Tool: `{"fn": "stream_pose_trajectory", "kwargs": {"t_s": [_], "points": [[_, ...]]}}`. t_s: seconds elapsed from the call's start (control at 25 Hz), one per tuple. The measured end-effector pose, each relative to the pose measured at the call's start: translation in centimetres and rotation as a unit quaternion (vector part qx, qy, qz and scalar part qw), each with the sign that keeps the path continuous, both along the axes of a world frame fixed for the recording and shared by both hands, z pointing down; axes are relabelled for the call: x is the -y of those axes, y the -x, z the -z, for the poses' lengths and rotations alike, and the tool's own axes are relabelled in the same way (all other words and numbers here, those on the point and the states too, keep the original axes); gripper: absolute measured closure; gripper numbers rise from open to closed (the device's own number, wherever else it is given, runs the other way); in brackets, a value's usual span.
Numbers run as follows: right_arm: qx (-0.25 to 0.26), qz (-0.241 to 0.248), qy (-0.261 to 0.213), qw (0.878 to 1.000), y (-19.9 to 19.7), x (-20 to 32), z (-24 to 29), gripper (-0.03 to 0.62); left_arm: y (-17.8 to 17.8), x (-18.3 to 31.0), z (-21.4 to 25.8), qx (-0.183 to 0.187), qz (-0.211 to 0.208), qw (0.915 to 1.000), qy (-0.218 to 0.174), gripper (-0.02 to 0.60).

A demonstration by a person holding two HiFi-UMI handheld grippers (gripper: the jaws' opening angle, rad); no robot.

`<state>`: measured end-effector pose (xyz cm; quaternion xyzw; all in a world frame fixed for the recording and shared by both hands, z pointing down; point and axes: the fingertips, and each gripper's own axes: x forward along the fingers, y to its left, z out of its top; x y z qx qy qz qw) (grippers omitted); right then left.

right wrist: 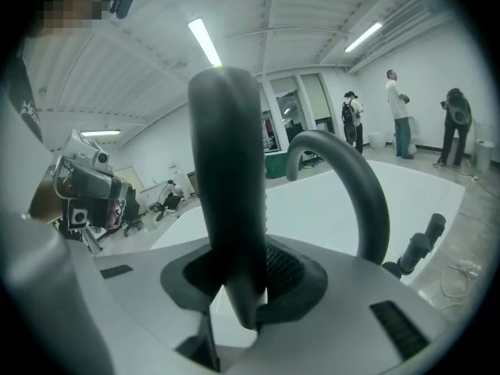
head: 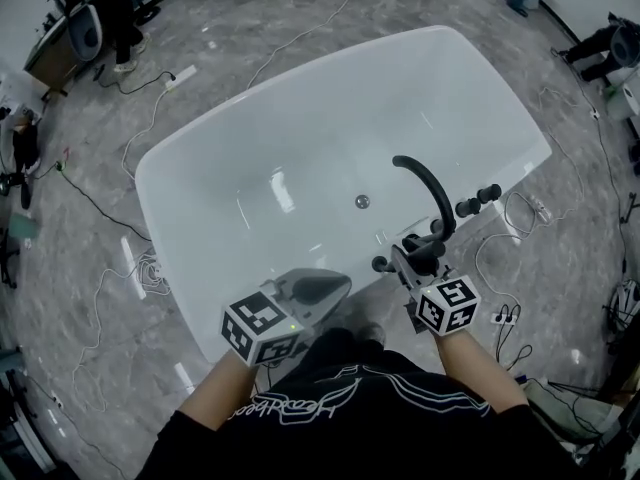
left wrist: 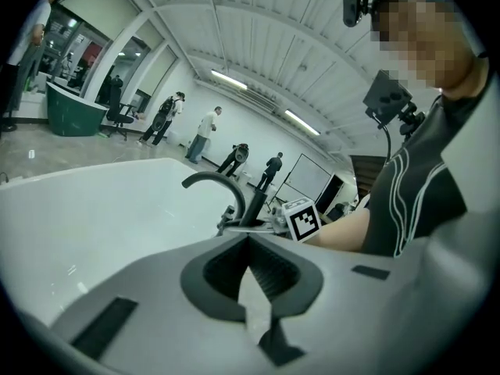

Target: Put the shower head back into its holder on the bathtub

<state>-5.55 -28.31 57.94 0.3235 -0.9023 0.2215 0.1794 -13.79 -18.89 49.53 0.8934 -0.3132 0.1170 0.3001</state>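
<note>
Right gripper view: the right gripper point(right wrist: 241, 289) is clamped on the dark shower head point(right wrist: 226, 147), beside the faucet point(right wrist: 351, 178) at the bathtub point(head: 160, 183) rim, not yet in its holder; left gripper point(left wrist: 250, 268) clenched, empty.

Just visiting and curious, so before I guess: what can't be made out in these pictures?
Holder: not identifiable in any view; in the head view the right tongs cover the bathtub rim beside the faucet.
Shower head: gripped by the right tongs; its hose shows nowhere, and the head view hides it under those tongs.
Faucet base: left gripper view, behind the shut left tongs.
</note>
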Motion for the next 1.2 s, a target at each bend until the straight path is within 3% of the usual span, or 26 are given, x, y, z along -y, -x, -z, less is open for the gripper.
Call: {"fn": "stream_pose_trajectory", "kwargs": {"t_s": [0.6, 1.2], "points": [[-0.046, -0.046, 0.032, 0.997, 0.5, 1.5, -9.5, 0.484, 1.8, 0.0, -1.6, 0.006, -0.012, 0.9997, 0.022, 0.577], [-0.135, 0.047, 0.032, 0.989, 1.5, -1.6, -14.0, 0.484, 2.5, -0.7, -2.9, -0.001, 0.008, 0.9989, 0.045, 0.577]]}}
